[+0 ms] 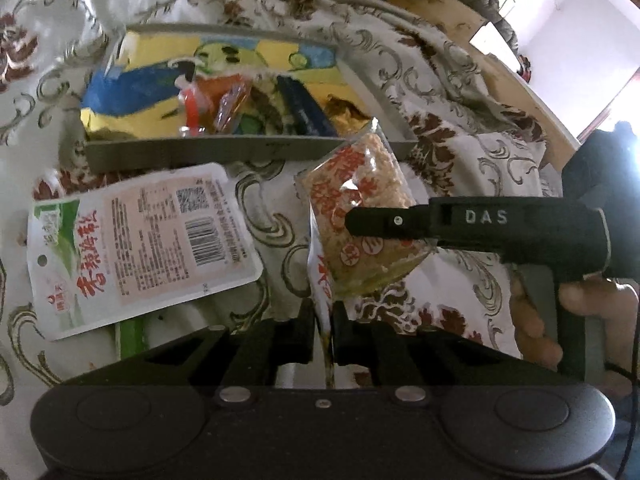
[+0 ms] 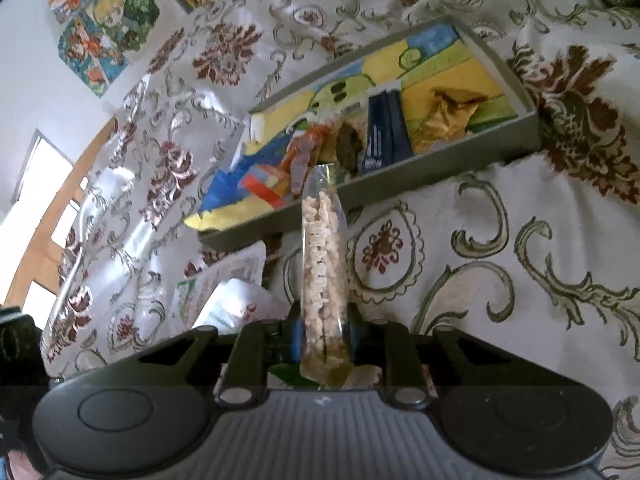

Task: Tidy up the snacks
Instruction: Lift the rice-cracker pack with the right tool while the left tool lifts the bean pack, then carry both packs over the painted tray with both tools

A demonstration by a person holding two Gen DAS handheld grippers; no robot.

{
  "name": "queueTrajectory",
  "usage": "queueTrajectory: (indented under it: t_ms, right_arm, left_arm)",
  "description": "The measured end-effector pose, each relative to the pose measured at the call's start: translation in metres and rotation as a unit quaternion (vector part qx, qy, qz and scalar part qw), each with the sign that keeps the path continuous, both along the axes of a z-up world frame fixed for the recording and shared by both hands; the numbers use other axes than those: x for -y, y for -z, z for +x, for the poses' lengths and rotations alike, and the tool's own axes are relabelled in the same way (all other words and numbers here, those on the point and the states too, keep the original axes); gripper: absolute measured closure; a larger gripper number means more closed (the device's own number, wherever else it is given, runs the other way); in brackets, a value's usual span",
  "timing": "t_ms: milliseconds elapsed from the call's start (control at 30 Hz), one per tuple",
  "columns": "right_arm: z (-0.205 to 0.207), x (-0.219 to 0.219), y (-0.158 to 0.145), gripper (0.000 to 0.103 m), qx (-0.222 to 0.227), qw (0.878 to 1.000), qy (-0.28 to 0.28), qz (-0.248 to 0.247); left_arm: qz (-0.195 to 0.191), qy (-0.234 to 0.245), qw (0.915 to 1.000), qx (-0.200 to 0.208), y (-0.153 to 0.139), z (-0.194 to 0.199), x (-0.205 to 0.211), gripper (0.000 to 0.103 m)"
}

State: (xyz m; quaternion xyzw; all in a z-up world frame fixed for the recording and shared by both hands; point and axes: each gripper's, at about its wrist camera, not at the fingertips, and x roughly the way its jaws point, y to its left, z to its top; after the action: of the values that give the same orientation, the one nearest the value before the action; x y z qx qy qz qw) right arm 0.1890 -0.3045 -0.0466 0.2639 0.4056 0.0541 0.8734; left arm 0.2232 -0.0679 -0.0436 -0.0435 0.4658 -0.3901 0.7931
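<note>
A clear packet of rice crackers (image 1: 360,216) with red print is held up above the cloth. My left gripper (image 1: 323,320) is shut on its bottom edge. My right gripper (image 2: 323,332) is shut on its side; in the right wrist view the packet (image 2: 322,264) stands edge-on between the fingers. In the left wrist view the right gripper's finger (image 1: 384,222) crosses the packet from the right. Behind it stands a grey tray (image 1: 208,154) with a colourful bottom, holding several snacks; it also shows in the right wrist view (image 2: 440,168).
A white and green snack pouch (image 1: 140,248) lies on the floral cloth (image 1: 460,160) left of the packet; it also shows in the right wrist view (image 2: 224,292). A wooden edge (image 1: 500,60) runs at the right. Pictures (image 2: 104,20) hang on the wall.
</note>
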Motion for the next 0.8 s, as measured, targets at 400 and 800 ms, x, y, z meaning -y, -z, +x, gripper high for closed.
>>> queueTrajectory:
  t_ms: [400,800]
  right_arm:
    - [-0.016,0.001,-0.020,0.080,0.052,0.999,0.008,0.008]
    - [-0.014,0.007,-0.033,0.080,0.105,0.994,0.027,0.012]
  left_arm:
    - [-0.028,-0.053,0.9969,0.052,-0.026,-0.018,-0.012,0.095]
    - [-0.047,-0.090,0.9884,0.112,-0.058,0.002,-0.009,0.095]
